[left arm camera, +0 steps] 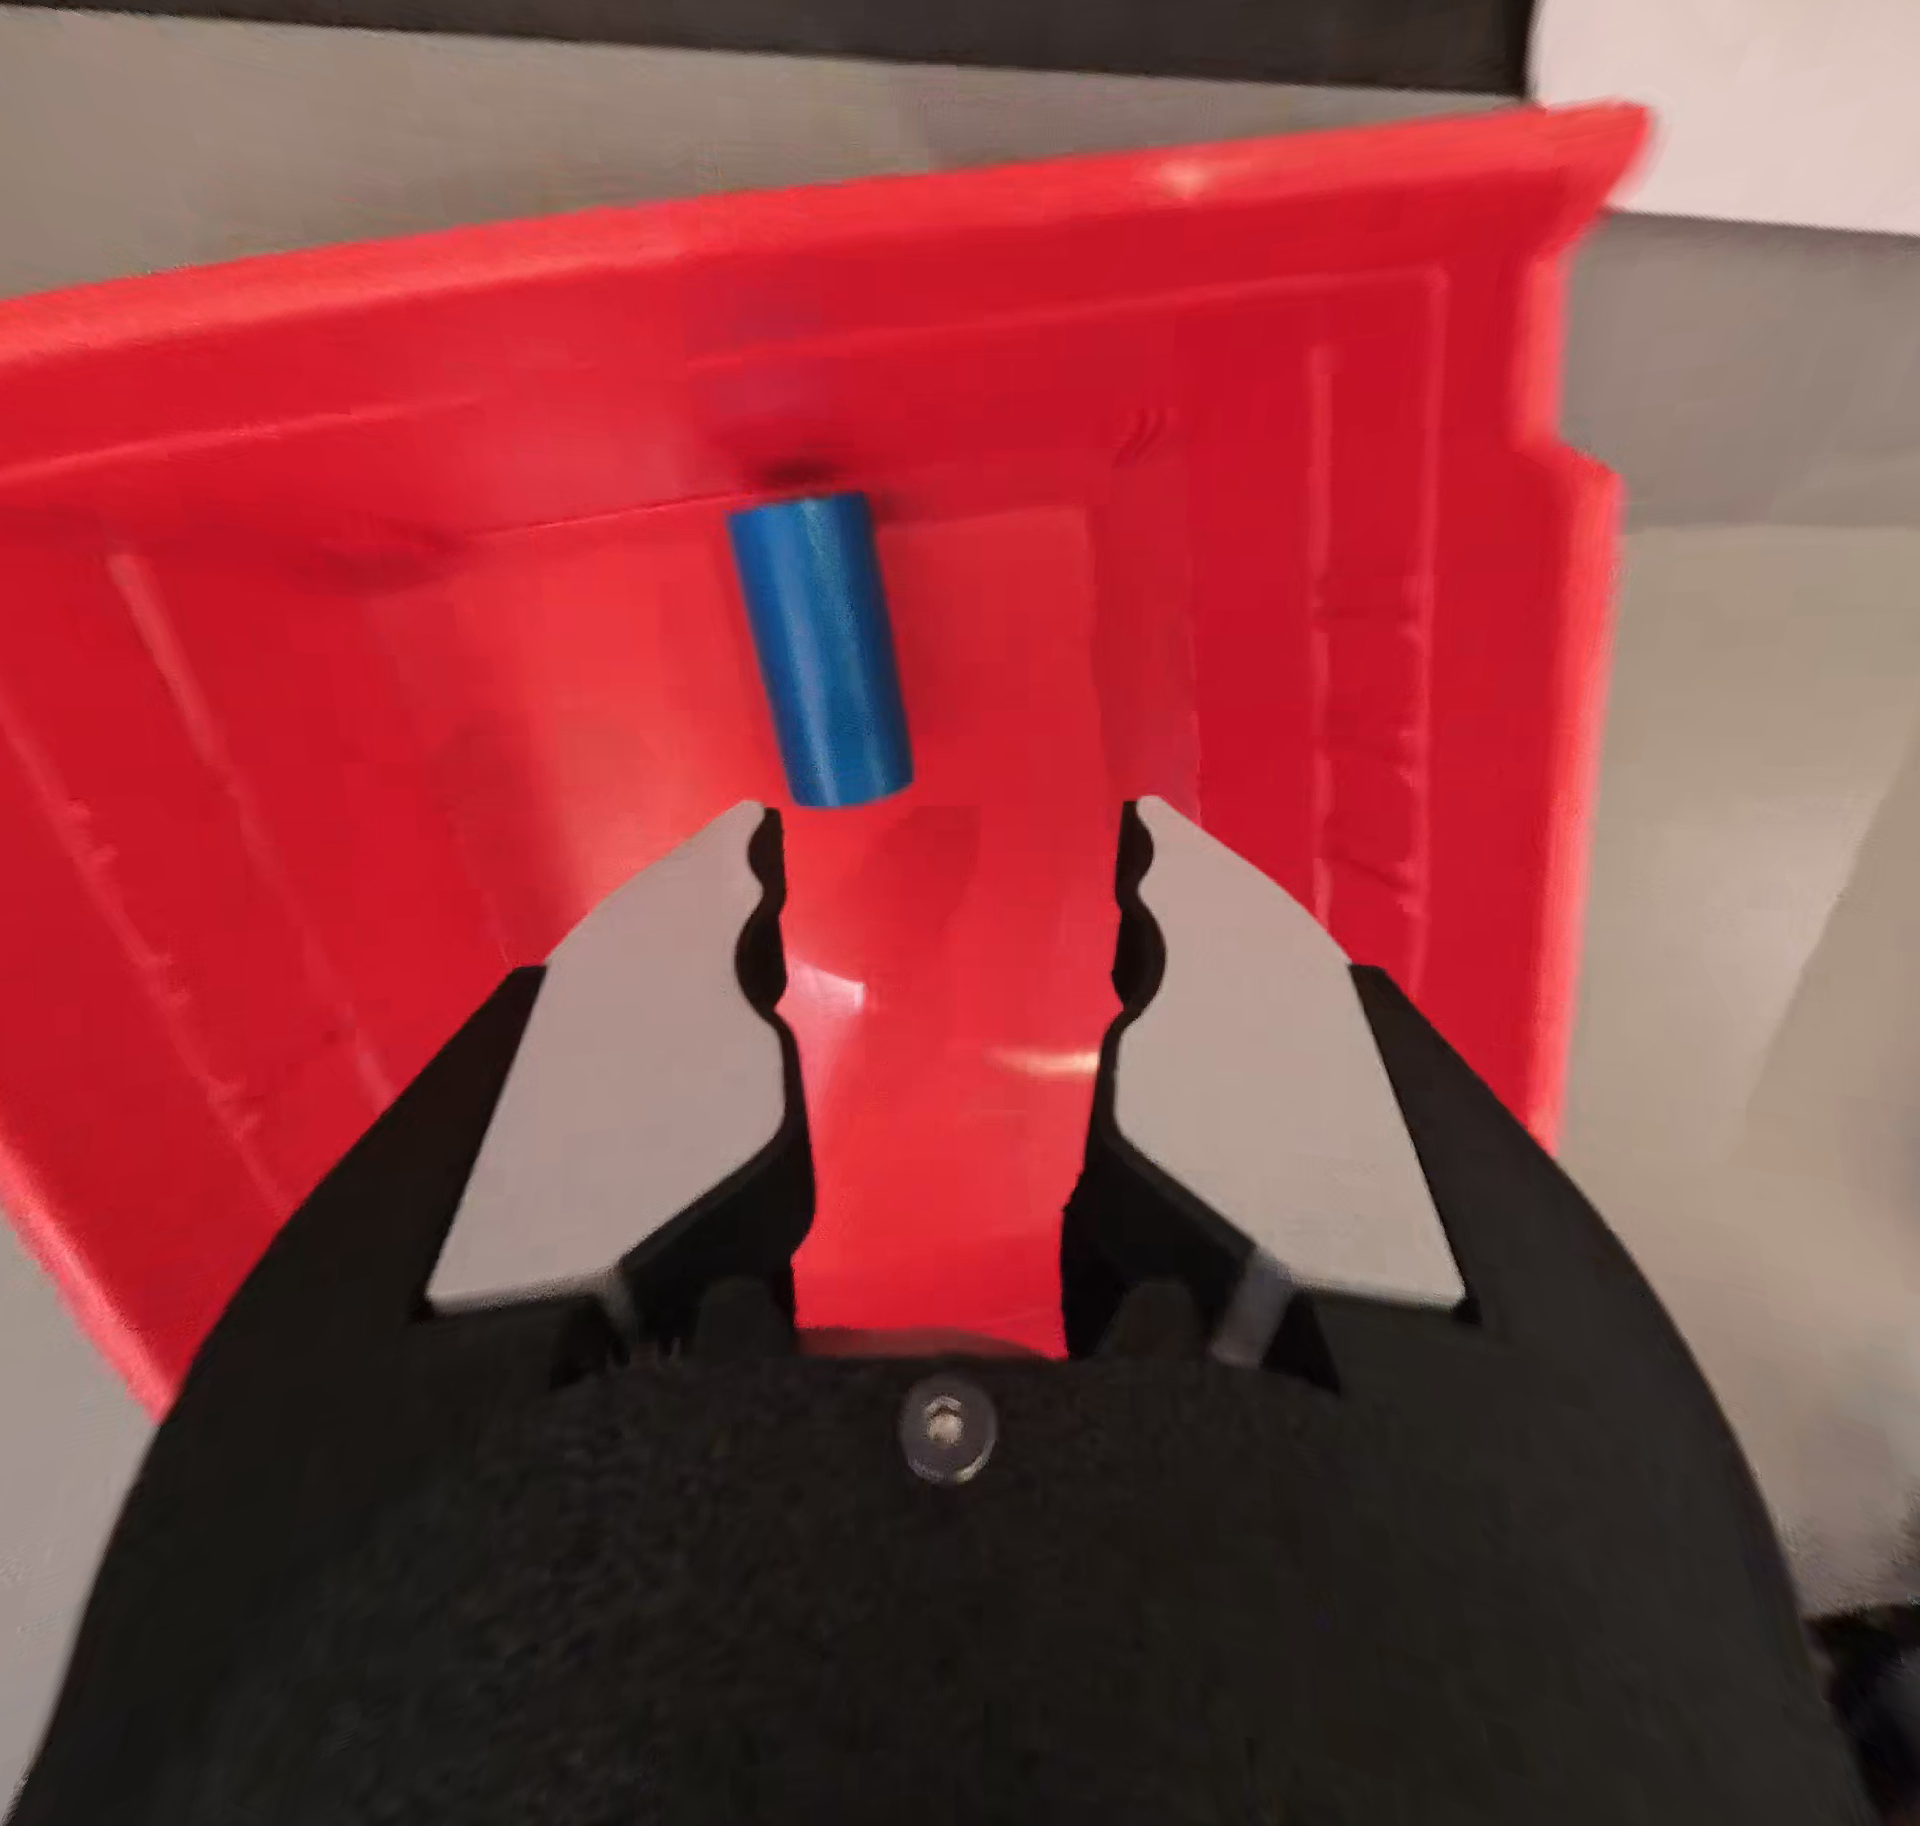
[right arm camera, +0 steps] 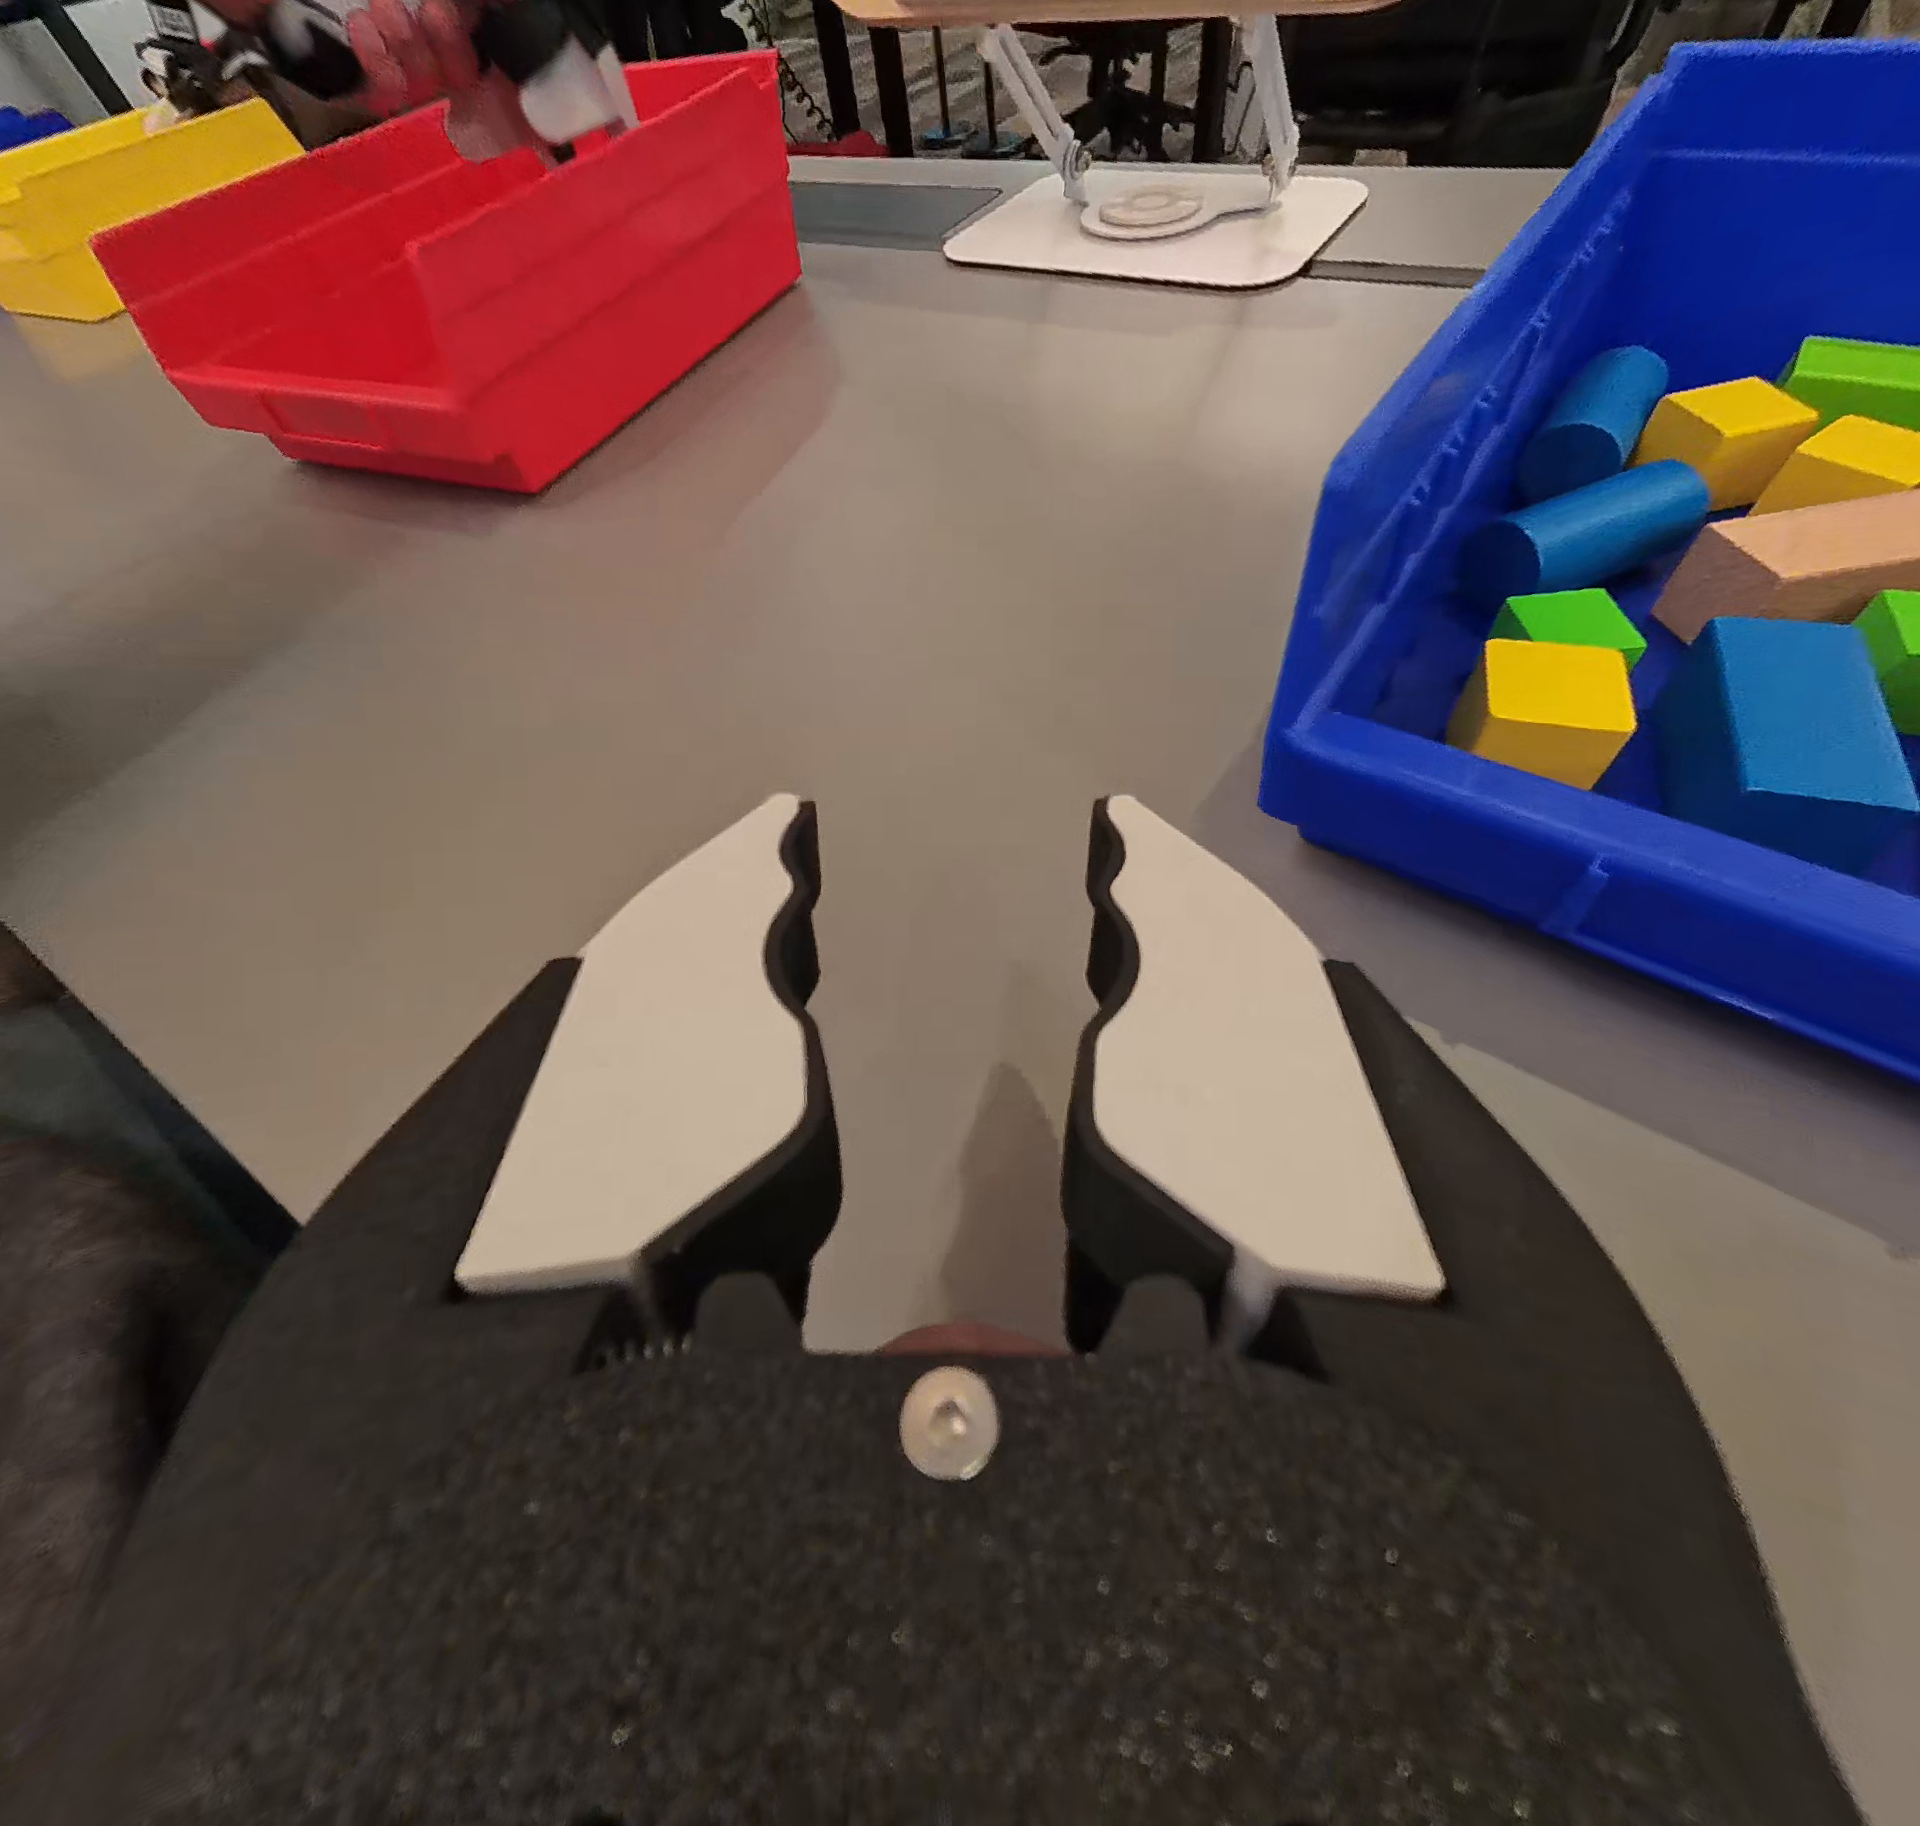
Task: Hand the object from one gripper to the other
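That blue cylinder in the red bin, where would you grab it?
Across its round middle, judging by the pose: the blue cylinder lies flat in the red bin, lengthwise to the open left hand-held gripper. Come from above, fingers straddling its curved sides.

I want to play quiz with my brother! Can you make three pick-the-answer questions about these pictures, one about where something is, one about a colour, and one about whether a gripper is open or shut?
1. Where does the blue cylinder lie?
A. in the red bin
B. in the yellow bin
C. on the bare table

2. What colour is the bin that holds the pile of blocks?
A. red
B. blue
C. yellow

3. How is the right gripper?
A. shut on a block
B. shut on nothing
C. open and empty

Answers:
1. A: the left wrist view shows it on the red bin's floor, just past the left gripper.
2. B: the blocks sit in the blue bin.
3. C: its fingers stand apart, with only table between them.
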Tool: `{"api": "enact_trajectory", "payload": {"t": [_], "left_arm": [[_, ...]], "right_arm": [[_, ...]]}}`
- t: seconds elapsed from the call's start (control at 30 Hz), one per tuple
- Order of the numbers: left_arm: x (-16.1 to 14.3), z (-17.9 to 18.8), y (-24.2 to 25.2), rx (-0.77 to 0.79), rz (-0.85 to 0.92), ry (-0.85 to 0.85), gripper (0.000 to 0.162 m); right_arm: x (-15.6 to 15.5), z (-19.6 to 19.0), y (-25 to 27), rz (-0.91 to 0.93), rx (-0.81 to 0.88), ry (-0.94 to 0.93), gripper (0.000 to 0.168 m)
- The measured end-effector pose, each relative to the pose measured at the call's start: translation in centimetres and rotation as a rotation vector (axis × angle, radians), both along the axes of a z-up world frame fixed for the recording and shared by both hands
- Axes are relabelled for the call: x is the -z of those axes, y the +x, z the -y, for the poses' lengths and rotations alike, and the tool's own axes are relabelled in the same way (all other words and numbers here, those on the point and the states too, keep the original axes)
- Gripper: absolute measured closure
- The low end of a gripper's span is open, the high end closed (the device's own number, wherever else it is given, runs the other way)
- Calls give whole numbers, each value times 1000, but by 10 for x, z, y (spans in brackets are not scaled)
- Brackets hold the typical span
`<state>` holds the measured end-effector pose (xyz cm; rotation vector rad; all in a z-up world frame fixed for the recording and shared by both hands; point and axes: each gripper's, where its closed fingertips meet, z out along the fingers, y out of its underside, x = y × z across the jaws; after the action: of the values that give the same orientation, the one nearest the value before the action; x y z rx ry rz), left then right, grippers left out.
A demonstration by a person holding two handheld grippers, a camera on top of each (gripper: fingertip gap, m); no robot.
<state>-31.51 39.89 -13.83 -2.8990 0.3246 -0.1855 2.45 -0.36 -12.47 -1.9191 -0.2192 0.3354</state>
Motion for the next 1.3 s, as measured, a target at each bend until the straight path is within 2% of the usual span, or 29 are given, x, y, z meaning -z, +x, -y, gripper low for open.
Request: {"api": "enact_trajectory", "payload": {"t": [0.13,0.2,0.23,0.33,0.43,0.53,0.7,0.83,0.9,0.97,1.07,1.17,1.3], "left_arm": [[28,-21,-20,-34,-119,-21,102],[40,-22,-22,-33,-121,-51,102],[45,-22,-21,-31,-119,-64,105],[56,-20,-18,-17,-122,-77,128],[55,-18,-13,27,-100,-74,129],[48,-12,-1,35,27,-62,129],[2,12,15,91,322,55,129],[-71,74,32,123,797,163,129],[-103,119,36,159,1000,205,129],[-122,171,45,195,1159,195,129],[-126,256,74,266,1330,86,130],[-105,336,113,330,1402,-55,130],[-79,405,152,338,1491,-309,130]], "right_arm": [[3,-2,6,-33,4,-17,119],[6,-3,7,-56,-2,-31,119],[7,-4,7,-63,-4,-37,119],[12,-5,7,-77,-11,-64,119],[12,-6,7,-81,-12,-69,120],[10,-4,8,-70,-5,-57,120],[0,-2,9,-53,-2,-6,120],[-10,-1,3,-27,-20,58,115],[-13,0,-5,2,-52,81,110],[-18,2,-19,18,-99,114,104],[-32,10,-56,-12,-231,190,97],[-38,24,-110,-75,-412,197,86],[-48,37,-156,-52,-498,281,83]]}}
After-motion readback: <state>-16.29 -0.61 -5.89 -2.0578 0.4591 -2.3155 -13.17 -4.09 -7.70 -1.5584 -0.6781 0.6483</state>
